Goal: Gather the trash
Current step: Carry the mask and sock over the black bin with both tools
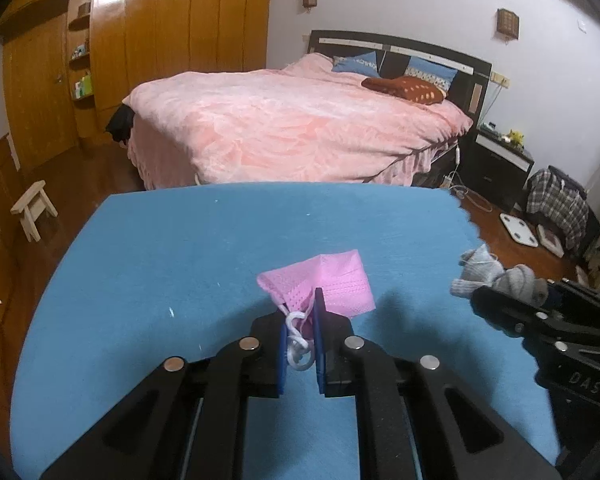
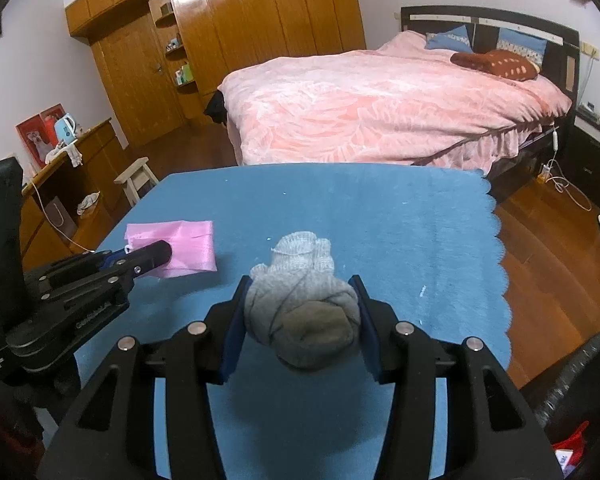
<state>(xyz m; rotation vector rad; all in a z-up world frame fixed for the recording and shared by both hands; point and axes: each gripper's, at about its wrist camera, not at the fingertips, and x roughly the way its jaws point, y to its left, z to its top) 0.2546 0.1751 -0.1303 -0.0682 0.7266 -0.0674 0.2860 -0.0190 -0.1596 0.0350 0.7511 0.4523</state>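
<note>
Trash items: a crumpled pink non-woven face mask with white ear loops (image 1: 320, 284); a balled grey knitted sock or glove, darker at one end (image 2: 302, 312); which of the two it is I cannot tell
Location of mask: above the blue felt cloth with scalloped edge (image 1: 180, 240) that covers the table; pinched at its near corner, the rest hanging free over its own shadow
Location of grey bundle: wedged between the blue pads, clear of the cloth by the look of its shadow
Left gripper (image 1: 300, 320): jaws pressed together on the mask's corner and one ear loop
Right gripper (image 2: 300, 320): jaws part-spread, squeezing the grey bundle on both sides
Step in hand, as judged: carrying both pieces off to a bin; no bin is in view
Advice: keep both grips firm; the mask hold is thin, so move smoothly and avoid swinging it; keep the two grippers apart so the loops do not snag; release only once over the container
Count: one mask; one grey bundle; two grippers; one cloth; no further trash visible on the cloth
</note>
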